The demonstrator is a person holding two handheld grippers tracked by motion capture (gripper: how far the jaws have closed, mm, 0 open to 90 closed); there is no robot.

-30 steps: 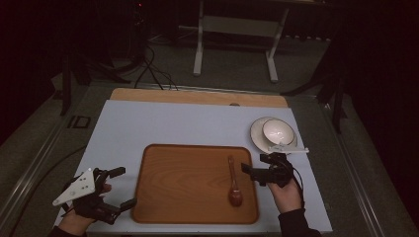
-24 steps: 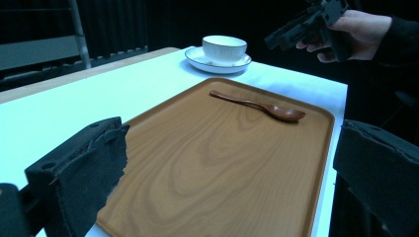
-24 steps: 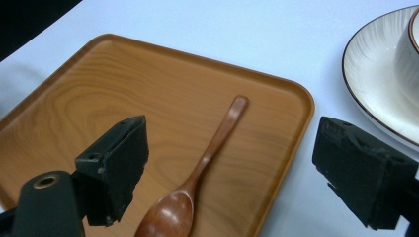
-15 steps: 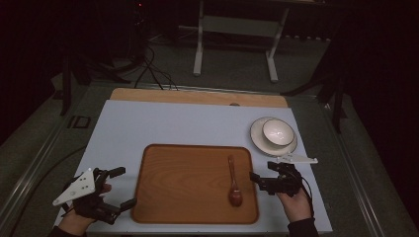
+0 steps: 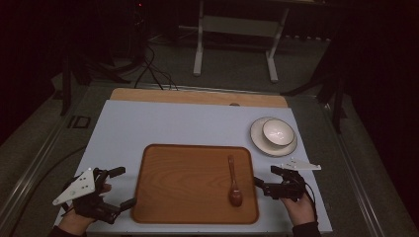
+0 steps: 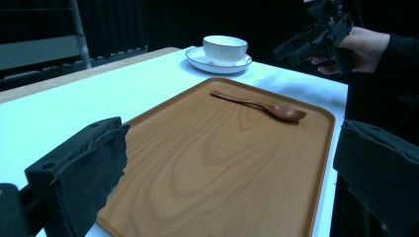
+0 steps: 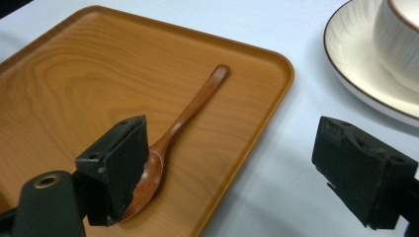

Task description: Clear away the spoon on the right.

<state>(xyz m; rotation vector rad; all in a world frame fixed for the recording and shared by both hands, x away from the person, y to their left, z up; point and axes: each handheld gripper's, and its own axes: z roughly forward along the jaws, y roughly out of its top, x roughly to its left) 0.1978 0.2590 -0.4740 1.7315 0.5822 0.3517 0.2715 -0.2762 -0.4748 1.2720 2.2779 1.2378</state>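
A brown wooden spoon [image 5: 232, 180] lies on the right part of a wooden tray [image 5: 188, 187], bowl end toward the person. A white bowl [image 5: 278, 131] stands on a white saucer [image 5: 262, 140] at the back right. My right gripper [image 5: 265, 177] is open with nothing in it, just off the tray's right edge, pointing left at the spoon. In the right gripper view the spoon [image 7: 173, 133] lies by the left jaw of my right gripper [image 7: 237, 163]. My left gripper [image 5: 123, 187] is open and holds nothing at the tray's left edge; in its own view the left gripper [image 6: 227, 158] faces across the tray [image 6: 197, 163].
The tray sits on a white table top [image 5: 173, 123] with a wooden strip [image 5: 197, 96] along its far edge. A metal stand [image 5: 234, 34] and cables [image 5: 148, 69] are on the dark floor beyond. The other hand's gripper [image 6: 316, 37] appears at the upper right of the left gripper view.
My right gripper has drawn back toward the near edge and slightly right, away from the saucer. The left gripper, spoon and bowl have not moved.
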